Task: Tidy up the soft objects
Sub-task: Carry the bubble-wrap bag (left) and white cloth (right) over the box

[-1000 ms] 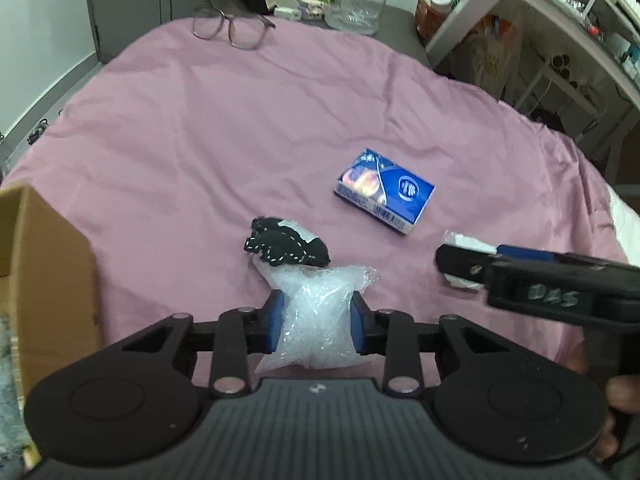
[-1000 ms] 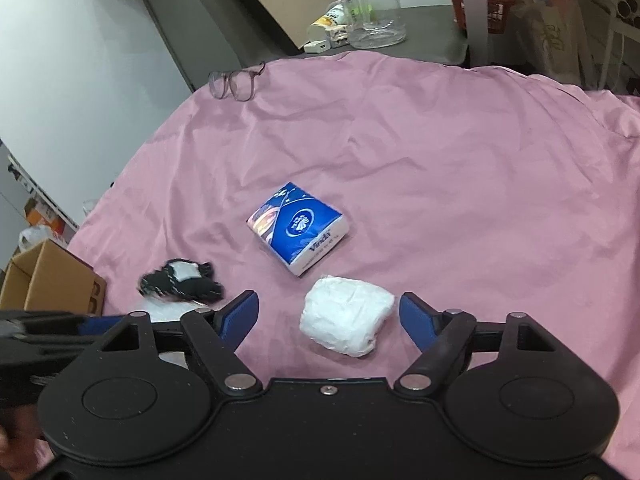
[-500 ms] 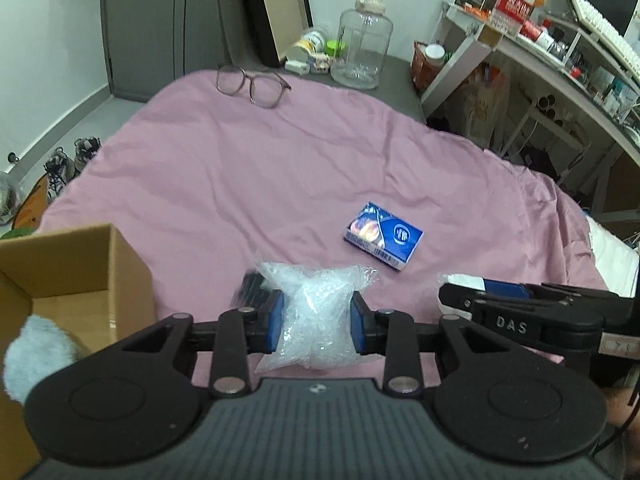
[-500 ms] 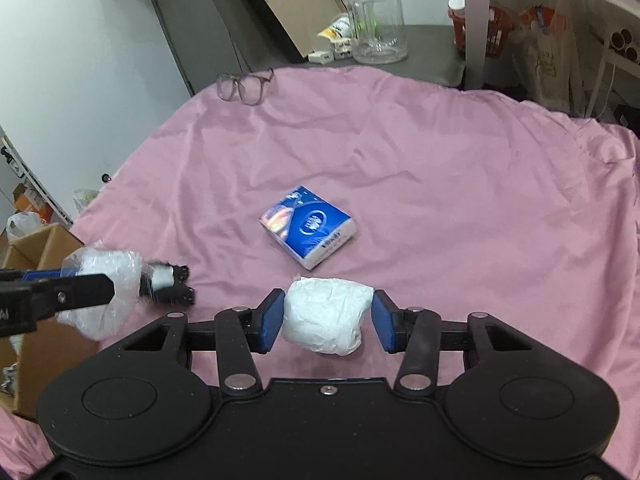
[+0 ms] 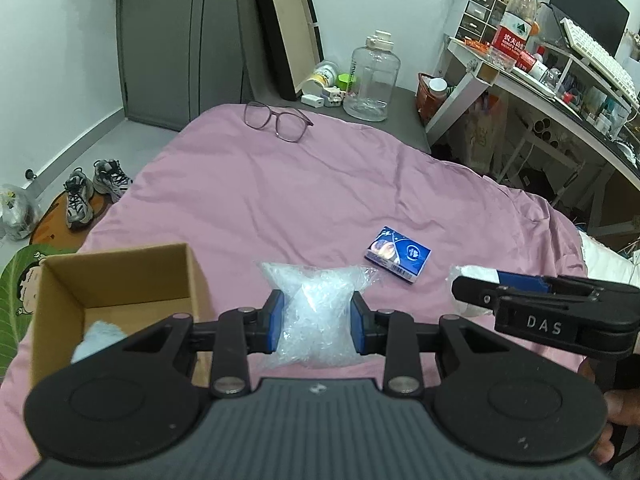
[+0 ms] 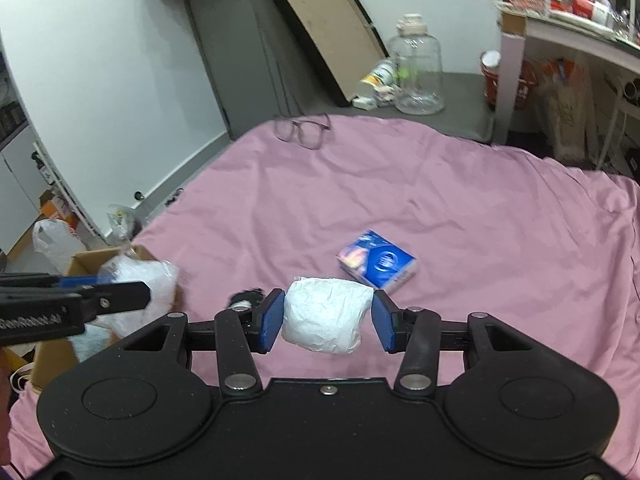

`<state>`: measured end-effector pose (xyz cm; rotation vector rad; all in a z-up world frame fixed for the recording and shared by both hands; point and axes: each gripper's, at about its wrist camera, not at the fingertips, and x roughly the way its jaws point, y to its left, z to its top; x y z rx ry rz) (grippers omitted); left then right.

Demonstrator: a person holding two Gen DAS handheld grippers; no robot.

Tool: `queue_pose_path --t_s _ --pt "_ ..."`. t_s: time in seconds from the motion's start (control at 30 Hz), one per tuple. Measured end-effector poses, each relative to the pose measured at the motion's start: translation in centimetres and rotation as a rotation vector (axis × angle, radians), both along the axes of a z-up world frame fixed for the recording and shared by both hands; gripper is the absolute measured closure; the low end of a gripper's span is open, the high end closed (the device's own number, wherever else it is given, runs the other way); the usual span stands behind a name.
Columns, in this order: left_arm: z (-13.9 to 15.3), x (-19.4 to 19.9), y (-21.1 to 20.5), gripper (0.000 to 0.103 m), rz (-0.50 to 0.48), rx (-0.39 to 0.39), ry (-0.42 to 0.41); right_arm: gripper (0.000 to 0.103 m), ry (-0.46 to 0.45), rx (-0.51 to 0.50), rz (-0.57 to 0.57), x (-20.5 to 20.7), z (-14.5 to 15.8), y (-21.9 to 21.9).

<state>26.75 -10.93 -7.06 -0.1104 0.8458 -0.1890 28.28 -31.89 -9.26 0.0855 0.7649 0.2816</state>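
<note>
The clear plastic bag (image 5: 316, 312) is clamped between the blue pads of the left gripper (image 5: 317, 322), which tilts downward above the pink bedspread (image 5: 280, 200). The right gripper (image 6: 326, 320), angled likewise, grips a white crumpled bundle (image 6: 324, 318). The cardboard box (image 5: 120, 276) on the left contains something pale blue and fluffy (image 5: 100, 338).

"DAS" on right tongs (image 5: 456, 294) | "GenRobot.AI" on left tongs (image 6: 148, 296)
</note>
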Motion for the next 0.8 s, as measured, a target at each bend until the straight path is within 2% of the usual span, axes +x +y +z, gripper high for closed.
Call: queue_pose_path --t_s 0.33,0.8 --pt "0.9 -1.8 4.3 0.071 0.043 -0.004 -0.022 0.057 -0.05 0.001 0.058 -1.8 2.1 4.6" --pt "0.6 -4.3 11.4 0.071 0.113 -0.028 -0.037 0.057 -0.083 -0.011 0.162 -3.9 2.9 11.6"
